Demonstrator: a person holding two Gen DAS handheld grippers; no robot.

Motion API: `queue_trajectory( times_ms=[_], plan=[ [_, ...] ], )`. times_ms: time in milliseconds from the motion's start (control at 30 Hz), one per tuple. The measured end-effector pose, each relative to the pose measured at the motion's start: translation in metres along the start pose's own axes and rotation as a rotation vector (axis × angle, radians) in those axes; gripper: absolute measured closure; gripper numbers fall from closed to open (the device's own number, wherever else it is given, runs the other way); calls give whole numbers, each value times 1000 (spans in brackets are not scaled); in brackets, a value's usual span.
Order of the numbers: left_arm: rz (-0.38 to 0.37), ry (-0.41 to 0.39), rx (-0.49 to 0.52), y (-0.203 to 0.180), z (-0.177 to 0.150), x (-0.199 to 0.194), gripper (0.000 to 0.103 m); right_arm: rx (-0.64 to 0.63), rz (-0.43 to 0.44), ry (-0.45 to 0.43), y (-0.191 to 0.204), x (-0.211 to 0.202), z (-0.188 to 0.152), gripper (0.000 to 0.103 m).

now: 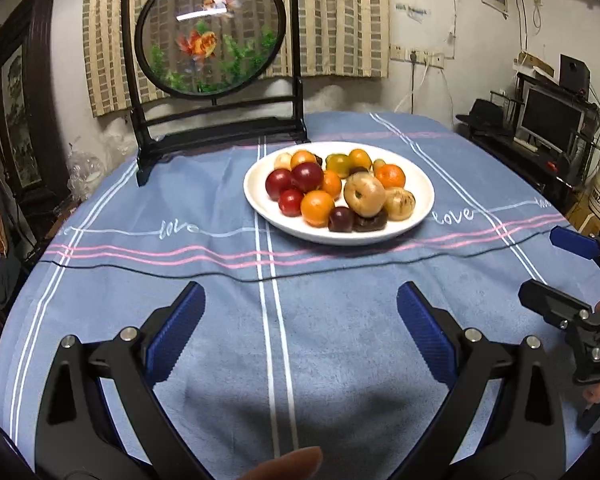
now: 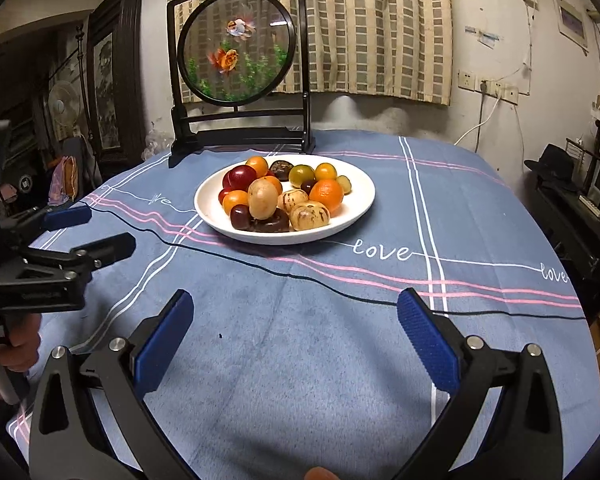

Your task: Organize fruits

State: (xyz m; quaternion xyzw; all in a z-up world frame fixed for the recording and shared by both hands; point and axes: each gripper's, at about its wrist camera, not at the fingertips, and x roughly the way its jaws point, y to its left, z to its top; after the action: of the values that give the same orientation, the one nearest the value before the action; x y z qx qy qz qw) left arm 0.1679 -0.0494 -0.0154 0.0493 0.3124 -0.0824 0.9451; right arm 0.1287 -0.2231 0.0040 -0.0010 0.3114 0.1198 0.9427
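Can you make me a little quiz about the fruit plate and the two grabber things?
1. True or false: the left gripper is holding a fruit.
2. Where are all the fruits? A) scattered on the tablecloth B) piled on the white plate C) between the right gripper's fingers
3. Fill in: standing behind the plate is a round picture of ____ in a dark frame.

Key:
1. False. Its fingers are spread apart with nothing between them.
2. B. The right gripper is open and empty too.
3. Goldfish.
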Motion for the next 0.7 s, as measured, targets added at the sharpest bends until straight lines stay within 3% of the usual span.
queue_trajectory(
  times_ms=[133, 700],
  plan=[
    [4, 0, 1, -2, -3, -2, 5, 2, -34, 19, -1, 2, -3, 1],
    [-4, 16, 0, -5, -10, -6, 5, -2, -40, 30, 1, 5, -5, 1]
  ],
)
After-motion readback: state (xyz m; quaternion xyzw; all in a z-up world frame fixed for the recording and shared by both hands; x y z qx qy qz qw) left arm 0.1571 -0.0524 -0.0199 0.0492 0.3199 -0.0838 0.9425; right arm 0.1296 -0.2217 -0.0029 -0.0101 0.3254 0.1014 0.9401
